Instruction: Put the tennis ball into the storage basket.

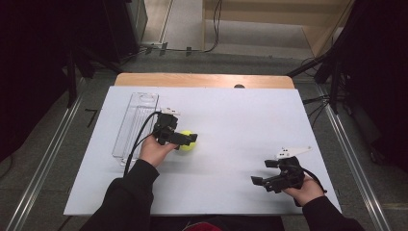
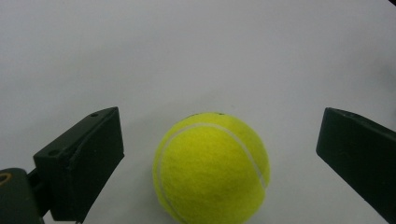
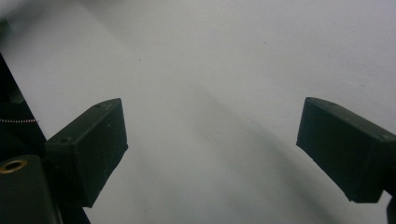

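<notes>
Between my left gripper's spread jaws sits the fuzzy yellow-green felt tennis ball, touching neither. I judge it light, springy and prone to roll; I'd pinch across its widest middle. My right gripper idles open, well apart.

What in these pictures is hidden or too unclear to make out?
- Tennis ball: its underside is cut off by the left gripper view's bottom edge.
- Clear tray: in the high view, too faint to tell whether it holds anything.
- Small dark spot at the table's far edge: too small to identify.
</notes>
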Tool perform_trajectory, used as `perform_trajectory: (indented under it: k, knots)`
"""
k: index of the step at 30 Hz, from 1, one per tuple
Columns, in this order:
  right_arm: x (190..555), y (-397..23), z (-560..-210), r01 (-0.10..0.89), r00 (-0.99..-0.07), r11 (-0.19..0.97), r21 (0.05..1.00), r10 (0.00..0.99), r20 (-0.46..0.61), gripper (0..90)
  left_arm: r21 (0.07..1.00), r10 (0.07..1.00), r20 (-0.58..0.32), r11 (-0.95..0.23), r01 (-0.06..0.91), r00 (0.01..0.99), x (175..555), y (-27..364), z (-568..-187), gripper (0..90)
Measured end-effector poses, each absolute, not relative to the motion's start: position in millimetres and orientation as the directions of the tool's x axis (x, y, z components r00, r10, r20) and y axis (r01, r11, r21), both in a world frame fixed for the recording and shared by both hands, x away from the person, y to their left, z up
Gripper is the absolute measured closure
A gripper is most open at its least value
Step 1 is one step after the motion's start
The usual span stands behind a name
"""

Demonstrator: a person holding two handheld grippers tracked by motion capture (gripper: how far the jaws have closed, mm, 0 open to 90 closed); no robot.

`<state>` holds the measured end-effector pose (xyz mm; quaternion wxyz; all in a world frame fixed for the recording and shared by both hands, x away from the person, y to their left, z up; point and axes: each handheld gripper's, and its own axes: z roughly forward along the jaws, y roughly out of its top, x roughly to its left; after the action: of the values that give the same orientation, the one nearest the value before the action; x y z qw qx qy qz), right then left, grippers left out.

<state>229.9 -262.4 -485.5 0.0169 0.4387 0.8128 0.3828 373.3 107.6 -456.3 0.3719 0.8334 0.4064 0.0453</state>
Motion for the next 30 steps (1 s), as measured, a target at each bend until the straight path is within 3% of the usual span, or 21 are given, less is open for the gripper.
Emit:
perform_trajectory:
  k: [30]
  knots:
    - [229.7,-262.0,-485.8,0.7,-0.614,0.327,0.635,0.73,0.3,6.8,0.609,0.715,-0.22,-0.43,0.666,0.663,368.8,98.7,-484.3,1.5]
